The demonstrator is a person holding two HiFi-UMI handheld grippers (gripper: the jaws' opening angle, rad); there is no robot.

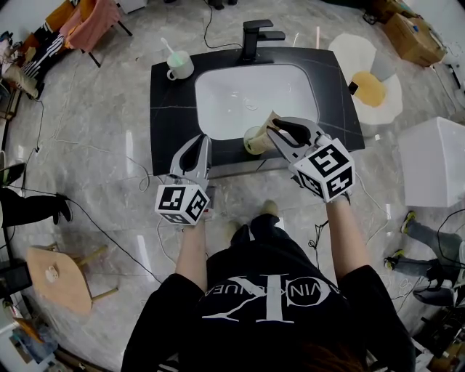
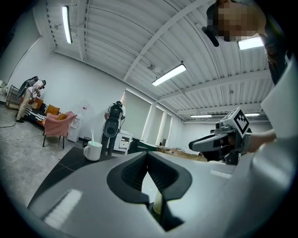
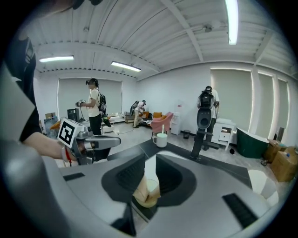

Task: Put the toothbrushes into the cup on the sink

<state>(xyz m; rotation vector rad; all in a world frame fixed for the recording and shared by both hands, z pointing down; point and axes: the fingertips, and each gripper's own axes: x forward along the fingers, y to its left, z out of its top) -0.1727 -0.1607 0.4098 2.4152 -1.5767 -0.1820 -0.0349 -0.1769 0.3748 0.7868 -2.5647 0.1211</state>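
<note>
A tan cup [image 1: 253, 140] hangs tilted over the front edge of the black sink counter [image 1: 171, 109], beside the white basin. My right gripper [image 1: 275, 129] is shut on the cup's wall, and the cup [image 3: 148, 193] shows pinched between the jaws in the right gripper view. A white mug [image 1: 180, 67] stands at the counter's far left corner with a green toothbrush [image 1: 168, 47] upright in it. My left gripper [image 1: 203, 139] hovers level at the counter's front left edge, jaws shut, with nothing seen sticking out of it. No other toothbrush is in view.
A black faucet [image 1: 254, 36] stands behind the basin. Cables trail over the marble floor. A pink chair [image 1: 91, 22] is at the far left, a cardboard box [image 1: 414, 36] and a white block [image 1: 436, 160] at the right, and a wooden stool [image 1: 62, 276] at the near left. People stand in the room behind.
</note>
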